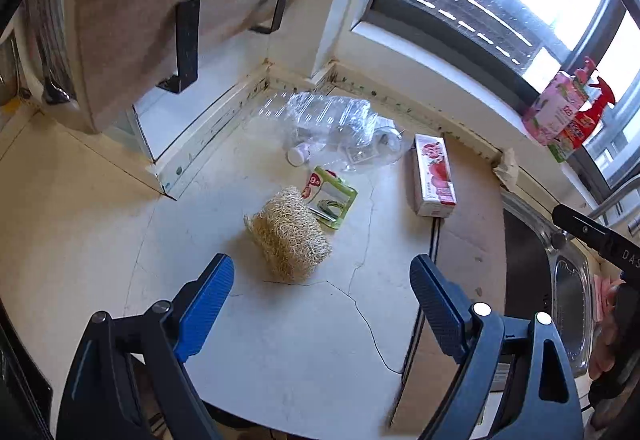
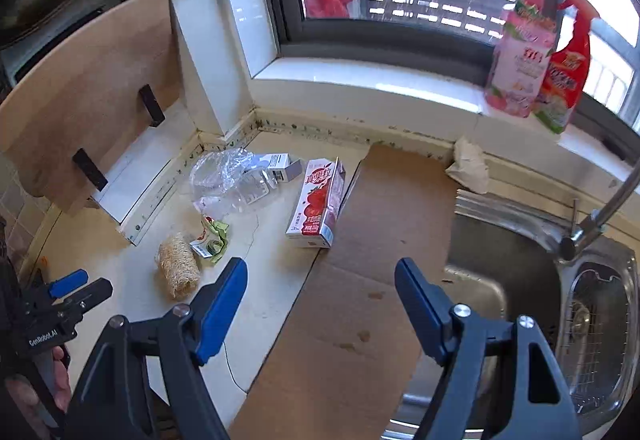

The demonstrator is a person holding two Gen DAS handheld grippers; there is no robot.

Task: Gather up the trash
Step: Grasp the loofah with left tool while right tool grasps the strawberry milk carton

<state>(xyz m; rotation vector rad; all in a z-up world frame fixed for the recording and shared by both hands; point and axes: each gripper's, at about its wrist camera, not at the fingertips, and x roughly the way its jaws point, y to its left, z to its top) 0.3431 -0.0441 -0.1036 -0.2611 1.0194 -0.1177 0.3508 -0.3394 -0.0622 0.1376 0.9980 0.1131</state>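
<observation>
A cracked white countertop [image 1: 288, 340] was shown below a window sill [image 2: 360, 80], with the strawberry milk carton [image 1: 433, 176] taken as the landmark. The left gripper [image 1: 322, 276] was held with its jaws spread wide and nothing between them, above the counter on the near side of the carton. The right gripper [image 2: 320, 280] was likewise held wide apart and empty, over a brown cardboard sheet [image 2: 372, 240] lying just beside the carton, between it and the steel sink [image 2: 520, 248]. A loofah scrubber [image 1: 289, 240] was seen on the counter nearer than the carton, touching a crumpled green wrapper [image 1: 332, 196]. Beyond the wrapper, toward the wall corner, a crushed clear plastic bottle [image 1: 340, 128] with a white cap [image 1: 297, 156] was seen. A small grey-white box [image 2: 282, 166] was visible against the bottle, close to the carton's far end. Two cleaner bottles [image 2: 536, 56] were stood on the sill, well apart from the carton.
</observation>
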